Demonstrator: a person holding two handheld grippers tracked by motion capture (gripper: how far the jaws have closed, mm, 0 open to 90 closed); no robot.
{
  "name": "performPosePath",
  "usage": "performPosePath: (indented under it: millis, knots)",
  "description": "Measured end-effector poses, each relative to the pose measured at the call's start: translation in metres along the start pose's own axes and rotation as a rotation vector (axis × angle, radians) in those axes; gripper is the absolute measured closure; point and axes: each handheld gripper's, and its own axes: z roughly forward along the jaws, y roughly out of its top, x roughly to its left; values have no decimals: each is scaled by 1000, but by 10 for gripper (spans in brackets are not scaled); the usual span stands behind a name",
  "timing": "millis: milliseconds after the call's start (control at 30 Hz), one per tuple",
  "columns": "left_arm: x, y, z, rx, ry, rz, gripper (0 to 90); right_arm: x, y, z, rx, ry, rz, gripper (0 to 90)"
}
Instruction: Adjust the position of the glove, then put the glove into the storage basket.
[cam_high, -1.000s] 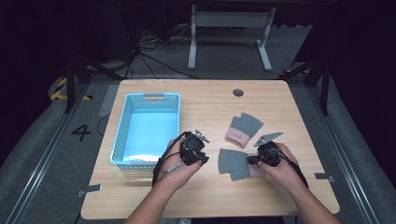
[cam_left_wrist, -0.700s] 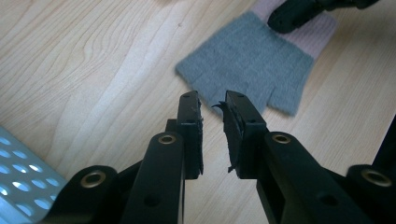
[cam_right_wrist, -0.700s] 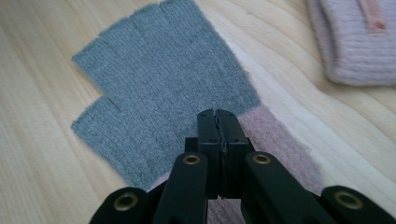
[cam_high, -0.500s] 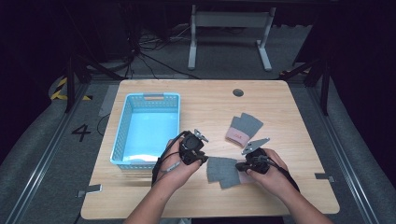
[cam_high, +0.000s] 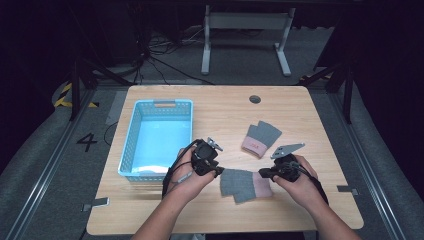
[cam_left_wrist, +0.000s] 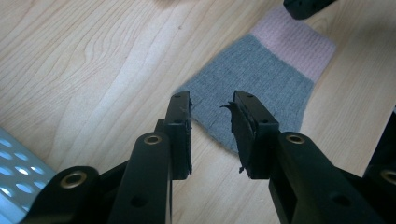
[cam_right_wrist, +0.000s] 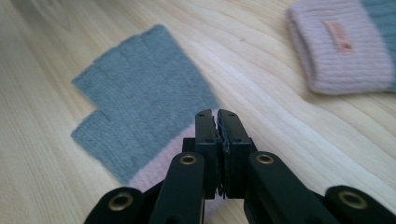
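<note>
A grey fingerless glove (cam_high: 240, 184) with a pink cuff lies flat on the wooden table between my two grippers. My right gripper (cam_high: 262, 175) is shut on the edge of its pink cuff; in the right gripper view the jaws (cam_right_wrist: 217, 114) meet over the cuff and the grey glove (cam_right_wrist: 144, 88) spreads beyond them. My left gripper (cam_high: 218, 172) stands at the glove's finger end. Its jaws have just been opening and now straddle the grey edge (cam_left_wrist: 261, 79) without pressing it, the left gripper (cam_left_wrist: 212, 105) open. A second matching glove (cam_high: 261, 137) lies farther back.
A light blue plastic basket (cam_high: 131, 135) stands on the left half of the table, close beside my left hand; its corner (cam_left_wrist: 14, 158) shows in the left gripper view. The second glove (cam_right_wrist: 345, 46) lies just past my right gripper. A cable hole (cam_high: 255, 99) sits near the far edge.
My right hand has moved left and nearer, dragging the grey glove by its cuff toward the left gripper. The left hand has stayed where it was.
</note>
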Motion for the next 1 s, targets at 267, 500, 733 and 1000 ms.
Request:
performPosePath:
  millis: [267,500,733,1000]
  knots:
    - [5,-3,0,-9,24,-25,675,-20,1,-11,-17,-24,45,898]
    - [9,-5,-3,-18,36,-41,679,-41,12,-12,-23,-38,79,900]
    - [10,-5,-5,-24,34,-45,679,-60,29,-3,-17,-49,108,900]
    - [11,-6,-5,-20,29,-42,677,-74,41,16,2,-72,134,899]
